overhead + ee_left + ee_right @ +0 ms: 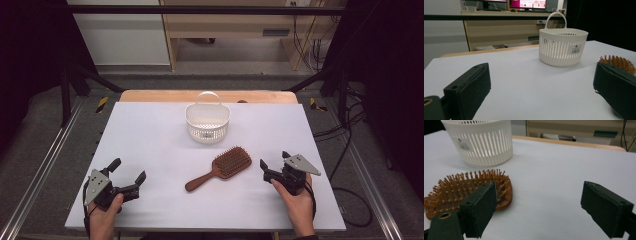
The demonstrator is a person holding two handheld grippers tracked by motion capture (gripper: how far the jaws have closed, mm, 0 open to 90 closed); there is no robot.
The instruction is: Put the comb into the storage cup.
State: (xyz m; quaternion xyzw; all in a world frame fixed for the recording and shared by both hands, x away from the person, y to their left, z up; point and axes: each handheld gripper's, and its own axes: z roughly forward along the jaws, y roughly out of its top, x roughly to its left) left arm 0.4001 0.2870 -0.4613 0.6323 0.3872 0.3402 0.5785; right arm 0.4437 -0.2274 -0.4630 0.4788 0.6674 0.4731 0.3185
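Both grippers, left gripper (128, 173) and right gripper (273, 160), gape empty near the untouched hairbrush (220, 168), which lies just before the basket (207, 121), so everything remains undone

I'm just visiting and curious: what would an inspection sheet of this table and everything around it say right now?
Surface: white table top, flat, with a wooden edge at the far side.
Job's things: wooden hairbrush lying bristles up near the middle; white slotted basket upright behind it, apart from it, handle up.
Clutter: nothing seen.
Grippers: left gripper open, holding nothing, at the near left; right gripper open, holding nothing, just right of the brush head.
Cables: black cables on the floor right of the table; a cable trails from each gripper.
Surroundings: dark metal frame, wooden furniture behind, grey floor; lit screens in the left gripper view.
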